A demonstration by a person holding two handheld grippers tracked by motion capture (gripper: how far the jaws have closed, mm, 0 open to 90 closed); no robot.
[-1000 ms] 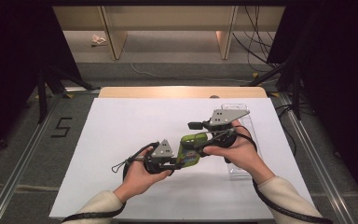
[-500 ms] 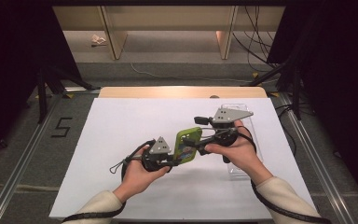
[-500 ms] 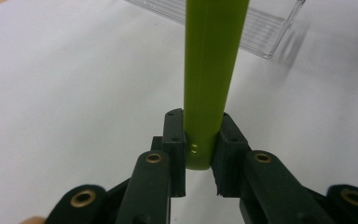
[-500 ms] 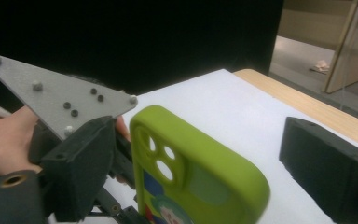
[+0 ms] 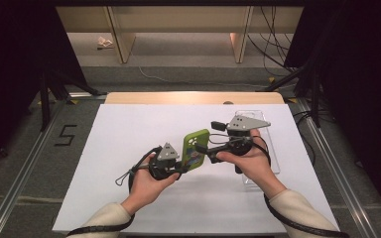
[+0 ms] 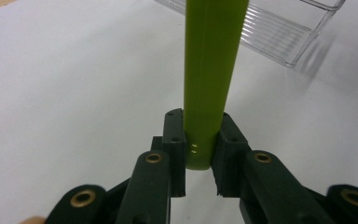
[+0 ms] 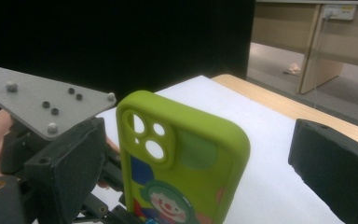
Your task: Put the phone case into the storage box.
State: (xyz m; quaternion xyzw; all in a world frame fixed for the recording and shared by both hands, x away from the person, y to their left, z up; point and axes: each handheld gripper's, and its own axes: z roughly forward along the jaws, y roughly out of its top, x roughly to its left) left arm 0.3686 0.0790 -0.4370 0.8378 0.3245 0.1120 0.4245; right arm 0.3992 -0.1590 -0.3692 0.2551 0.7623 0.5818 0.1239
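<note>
**Inspector:** Your left gripper is clamped on the bottom edge of the green phone case; in the left gripper view the pads press both faces of the case, which stands upright above the white table. Your right gripper has just been opening: its jaws now stand wide at either side of the case, touching nothing.

**Operator:** So the risk?

**Inspector:** One narrow grip at the low end carries the whole case. Tilt your left hand and it could pivot or slip out. Swing the right jaws carelessly and you knock it.

**Operator:** Room to move?

**Inspector:** The clear tray lies at three o'clock, just beyond your right hand. From nine to twelve o'clock the table is open; its near edge sits at six, under your forearms.
</note>
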